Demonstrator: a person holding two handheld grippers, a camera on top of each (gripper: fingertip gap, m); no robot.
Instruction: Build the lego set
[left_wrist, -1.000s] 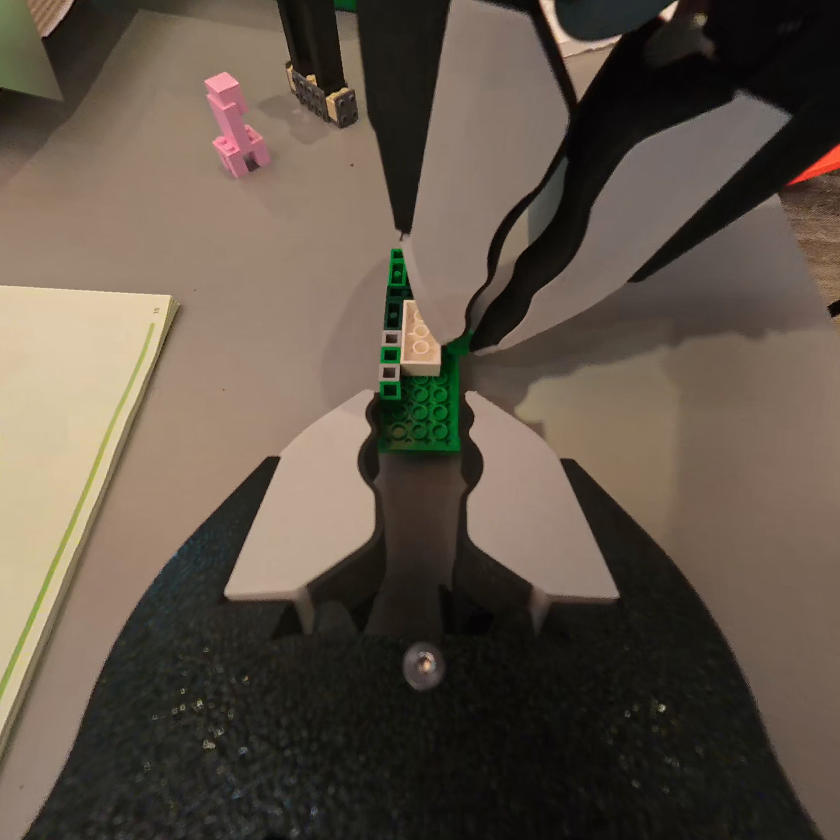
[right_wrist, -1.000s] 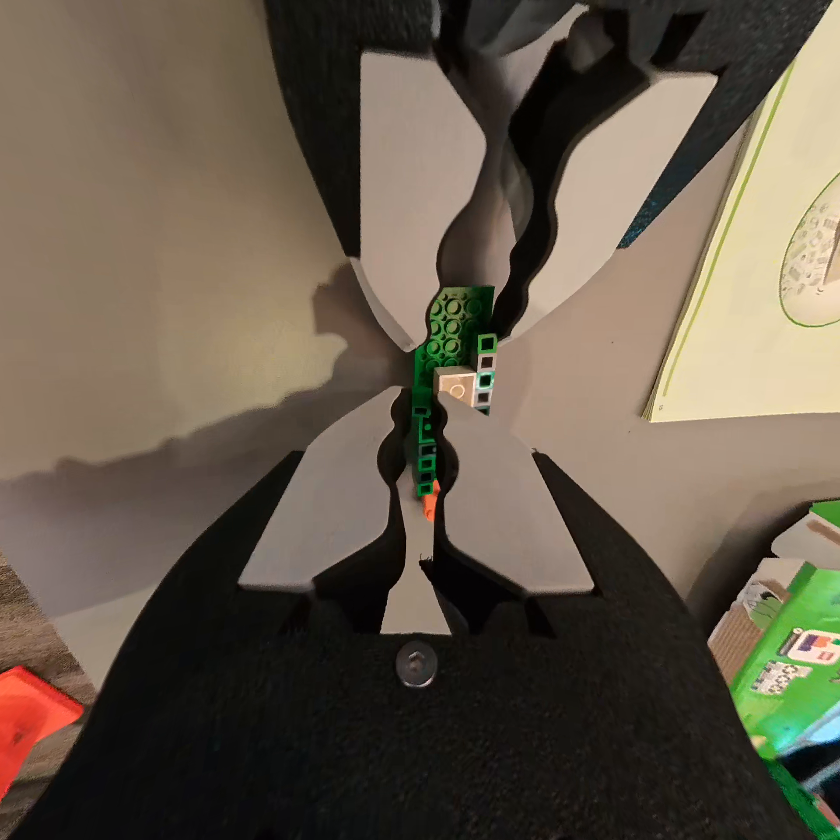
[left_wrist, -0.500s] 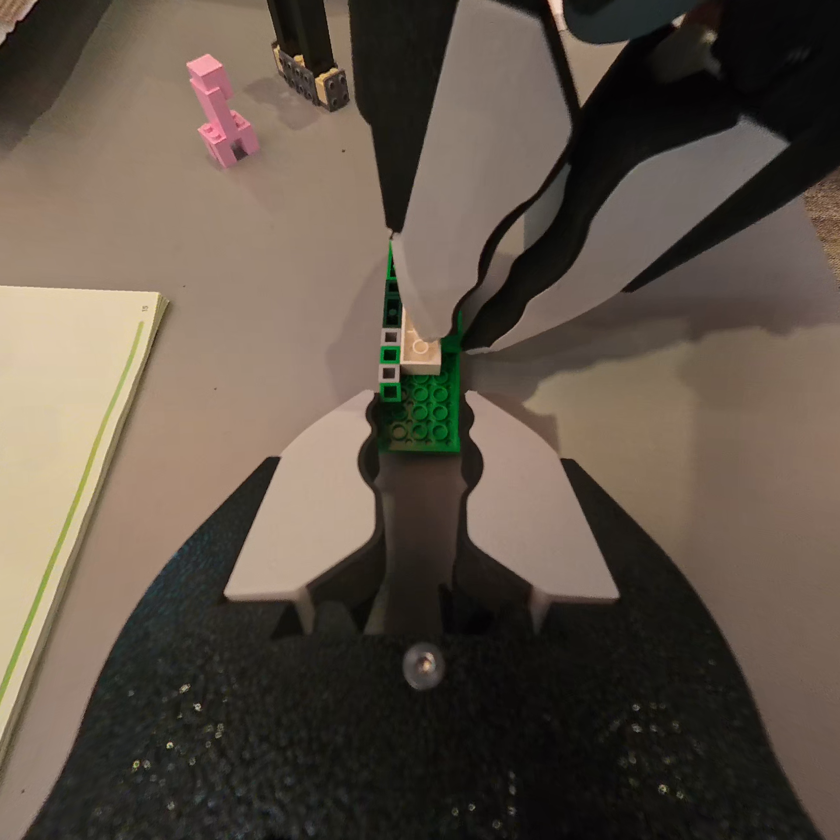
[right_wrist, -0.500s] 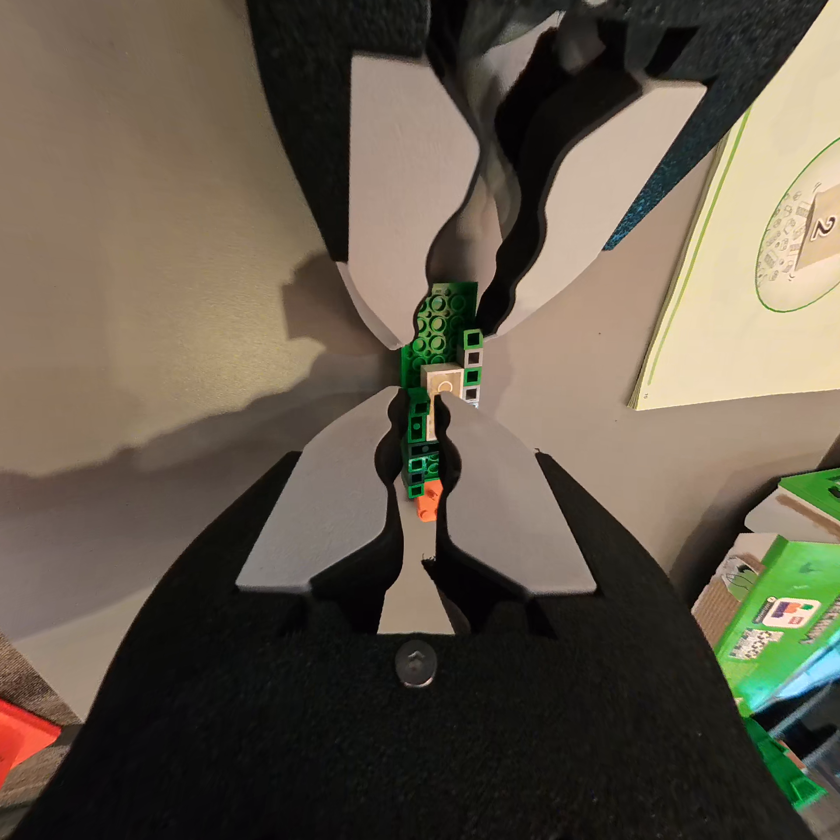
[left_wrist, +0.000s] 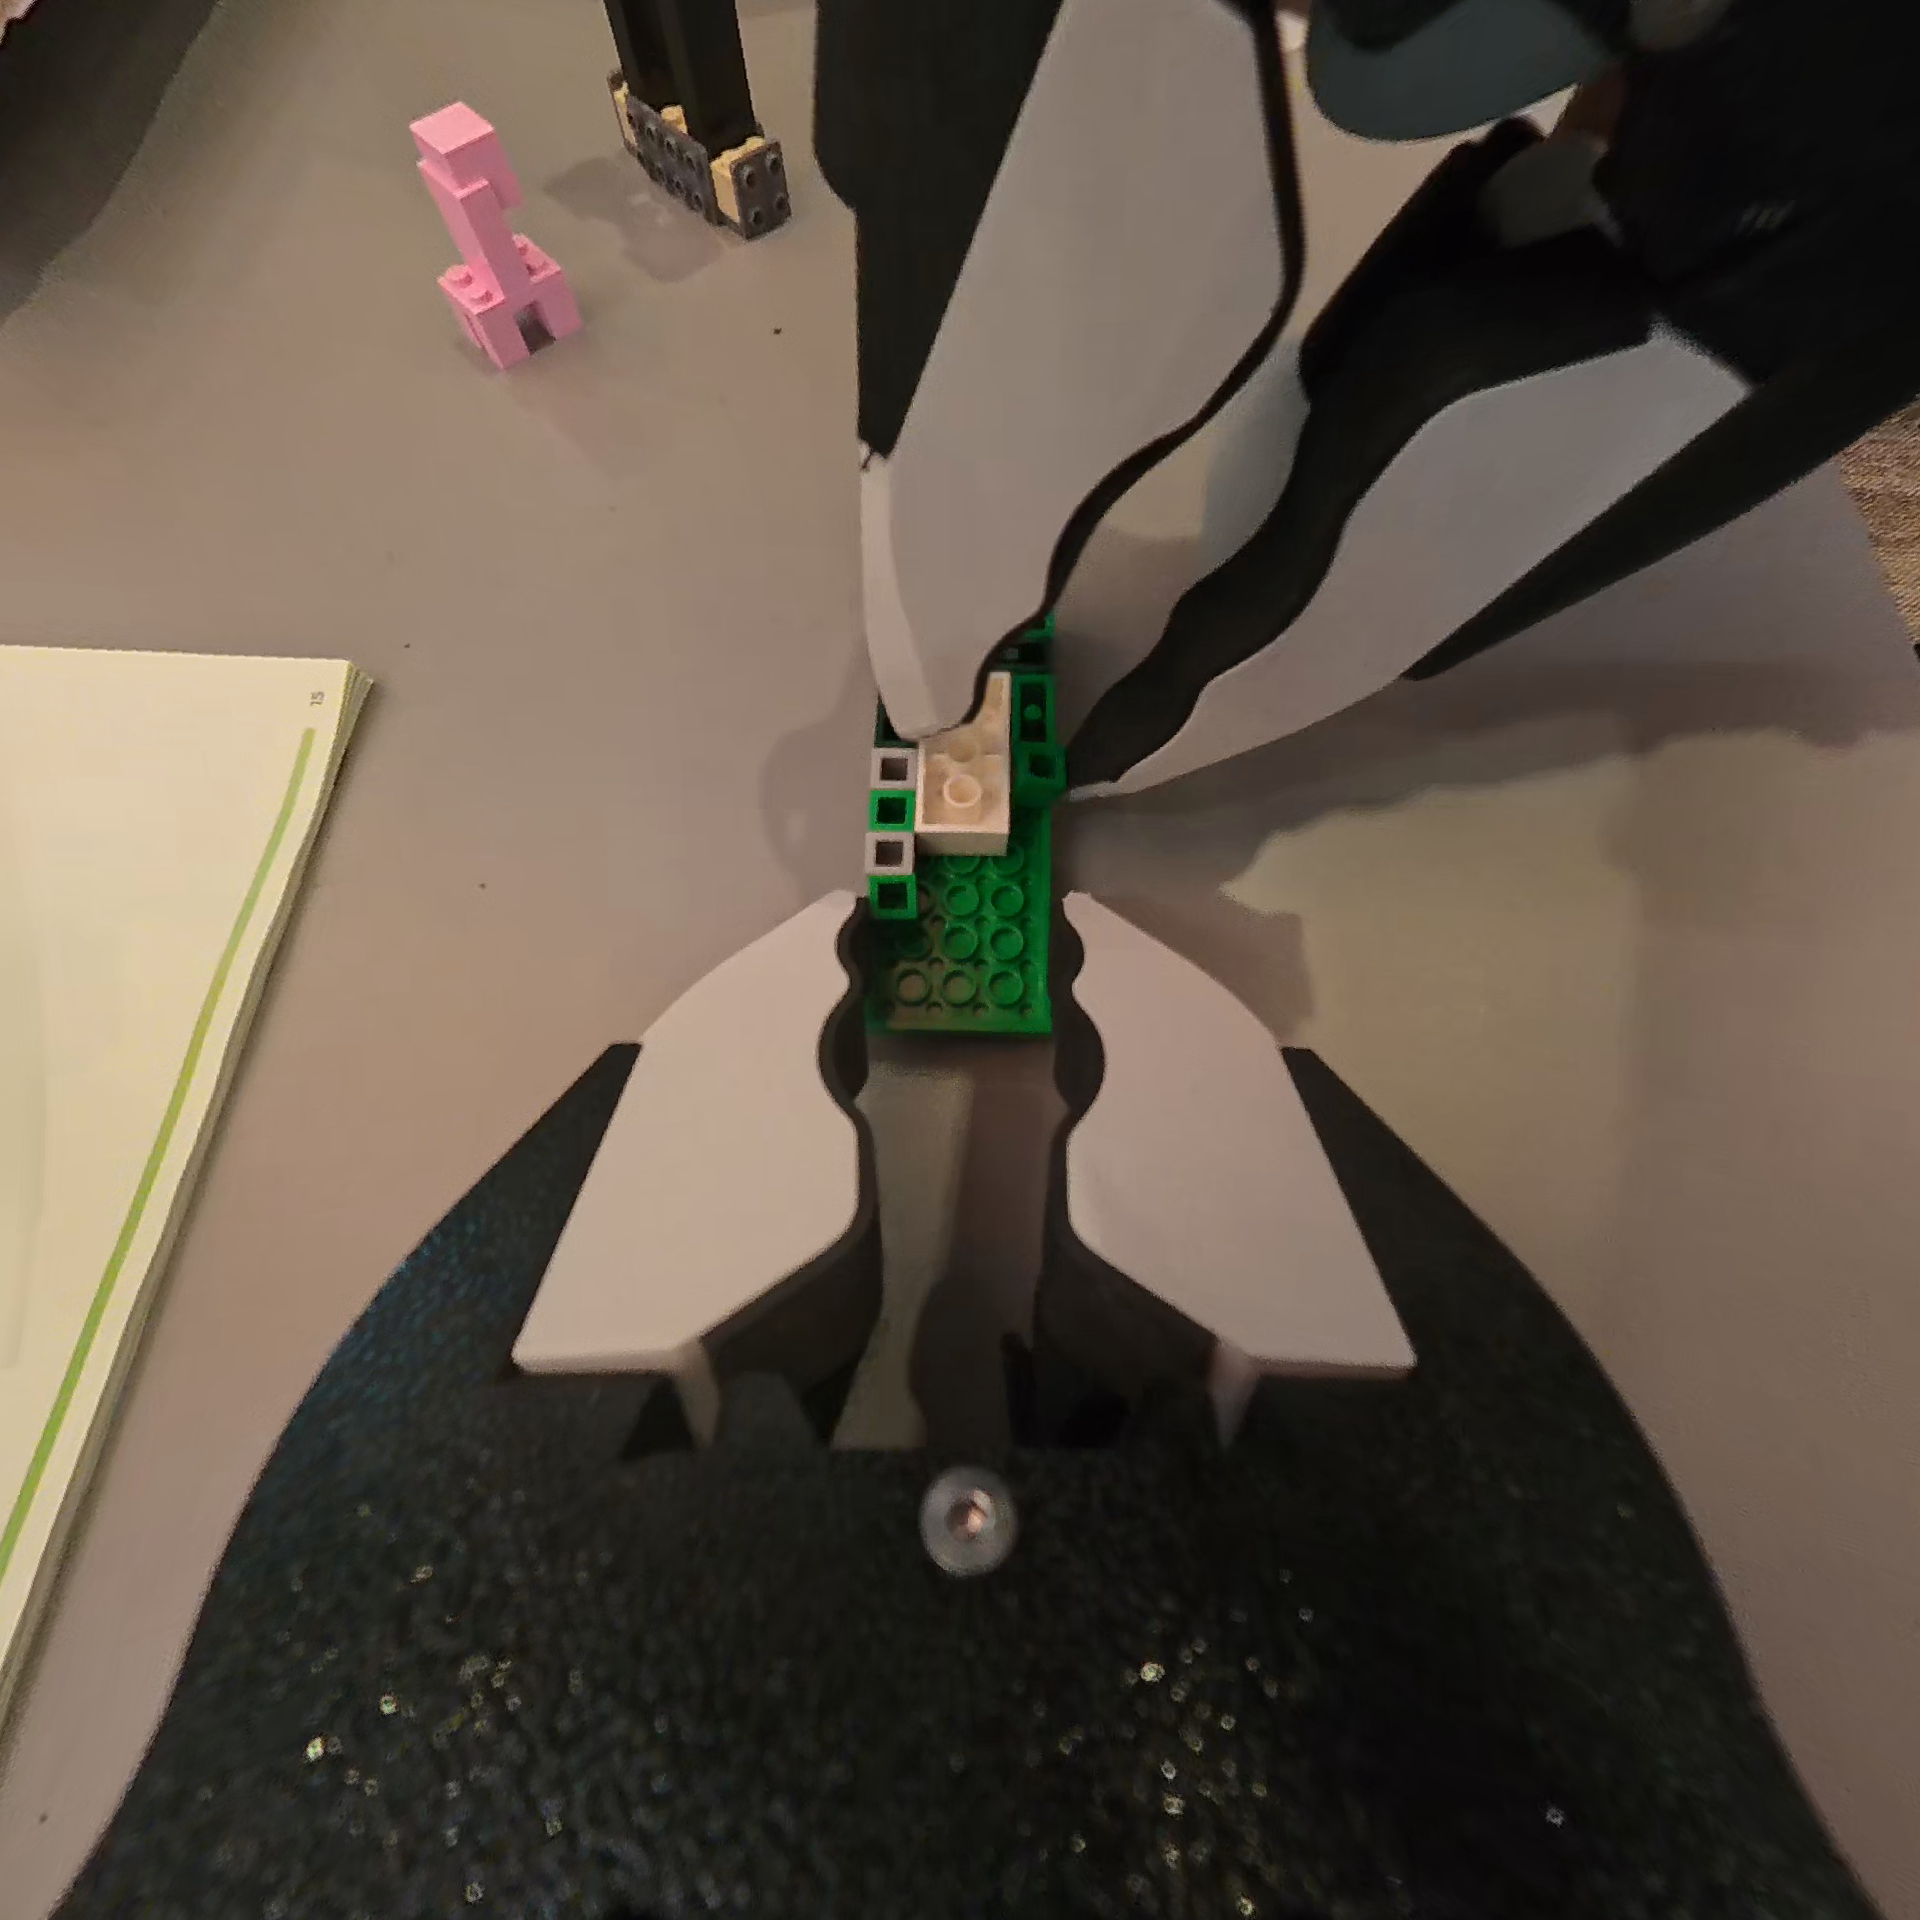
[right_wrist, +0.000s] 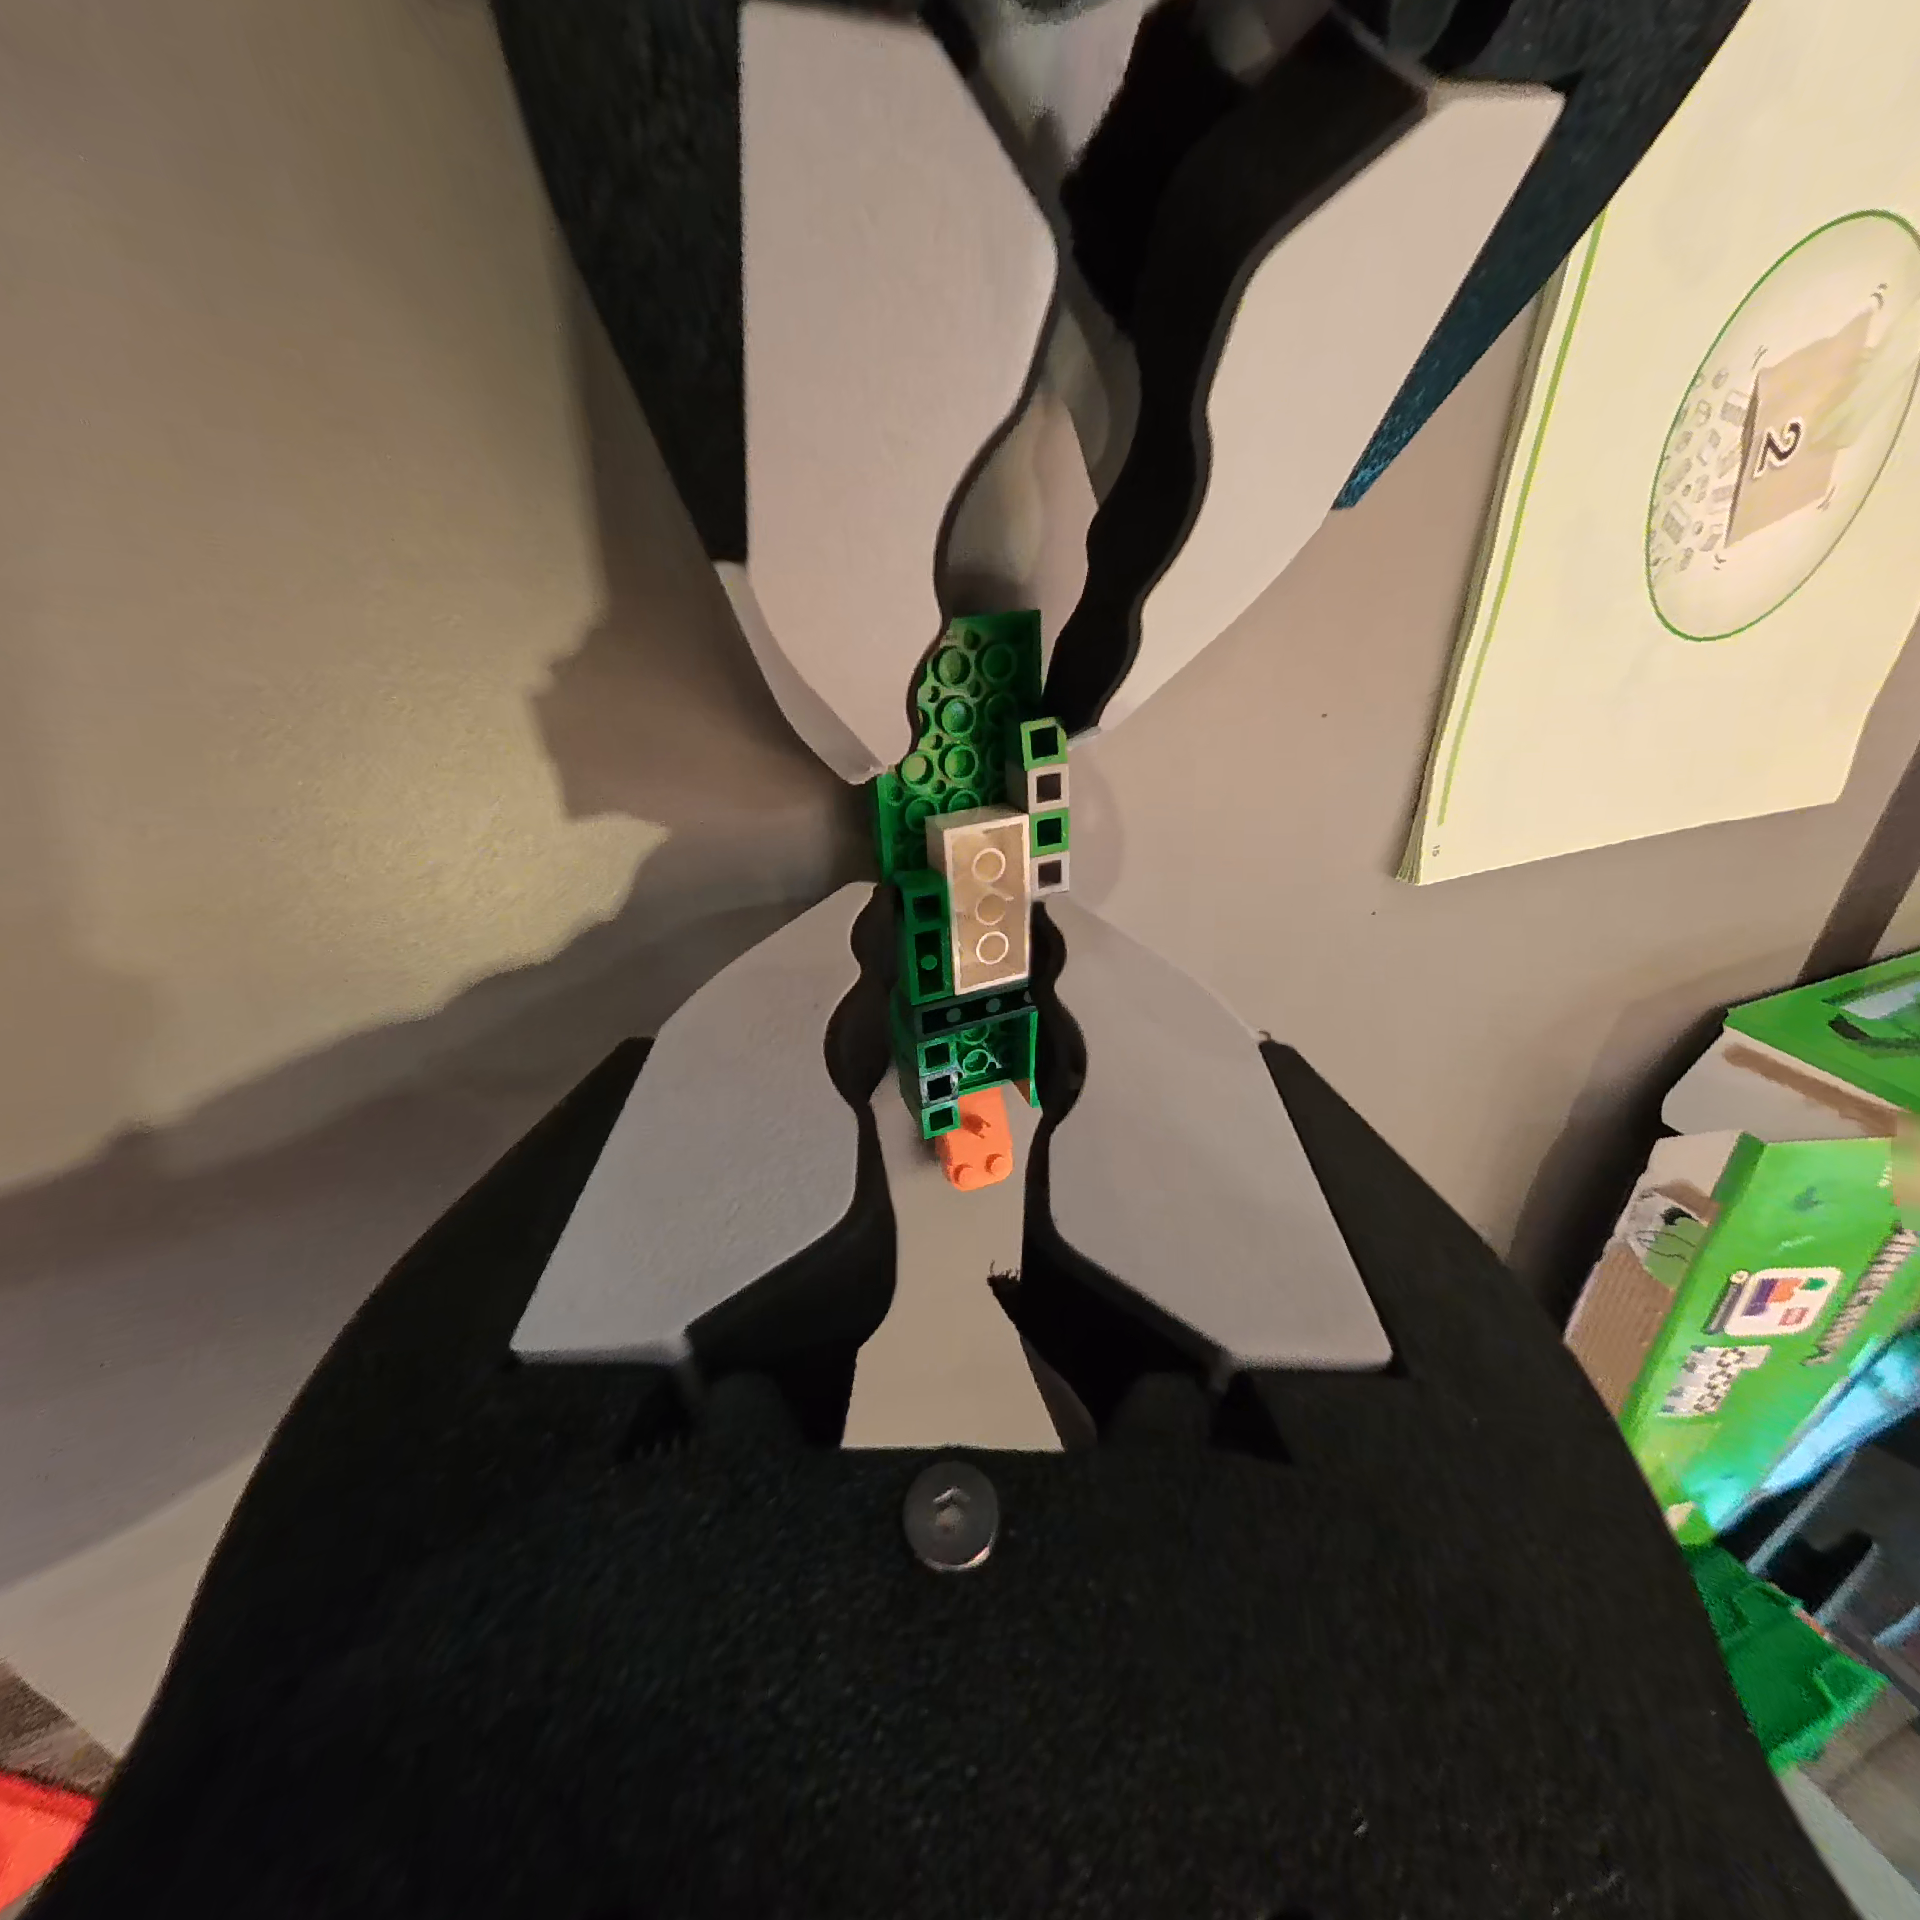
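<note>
L gripper (left_wrist: 961, 914): jaws narrow, clamped on the near end of the green plate (left_wrist: 961, 977); fingertips touch both long edges. R gripper (right_wrist: 961, 935): jaws partly apart, straddling the far end of the same build. In R wrist view there's a slim gap each side, so can't tell if it's gripping or just bracketing. From L wrist view one R fingertip (left_wrist: 914, 707) sits on/at the white brick (left_wrist: 966, 795), the other just beside the plate's edge.

Key relation: plate's long axis runs straight along both grippers' finger lines; the grippers face each other, one per end. White brick (right_wrist: 992, 904) sits mid-plate, long axis same as the plate's, nearer R. My read: brick is being seated, L acts as vise; next push is straight down, no twist.

Orange piece (right_wrist: 977, 1148) pokes out at R's end, between R's fingers.

Room: grey table (left_wrist: 520, 571) open either side. Booklet (left_wrist: 135, 987) well off to L's left; pink figure (left_wrist: 494, 244) and dark brick stack (left_wrist: 717, 177) far behind, no clash. Green box (right_wrist: 1766, 1299) off to R's right.
</note>
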